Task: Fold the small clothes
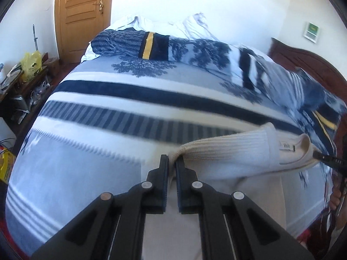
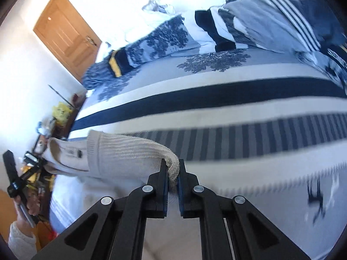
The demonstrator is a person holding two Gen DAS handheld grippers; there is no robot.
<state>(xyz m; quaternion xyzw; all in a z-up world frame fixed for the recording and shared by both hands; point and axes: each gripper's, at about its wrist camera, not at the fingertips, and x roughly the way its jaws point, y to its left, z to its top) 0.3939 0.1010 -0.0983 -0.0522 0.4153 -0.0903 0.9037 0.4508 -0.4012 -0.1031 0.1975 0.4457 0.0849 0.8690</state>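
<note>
Both grippers are clamped on a cream knit sweater (image 1: 249,151) held up above a bed (image 1: 86,151) covered in a blue, white and navy striped bedspread. The left gripper (image 1: 172,162) pinches a ribbed edge of the garment between its narrow-set jaws, and the fabric stretches away to the right, where the neckline with its label (image 1: 287,147) shows. At the far right edge of that view the black finger of the right gripper (image 1: 325,159) meets the sweater's other end, with a hand (image 1: 335,199) below it. In the right wrist view the right gripper (image 2: 172,171) is closed on a bunched roll of knit, and the sweater runs leftward to the left gripper (image 2: 30,166), held by a hand (image 2: 28,208) in a white knit sleeve. Across the far side of the bed lies a rumpled patterned quilt (image 1: 184,49) with a yellow band, and a second heap of bedding (image 1: 282,80) sits at the right by a dark wooden headboard (image 1: 303,58). A wooden door (image 1: 80,15) stands at the far left, above a cluttered low shelf (image 1: 26,82) with a yellow bag (image 1: 31,64)
</note>
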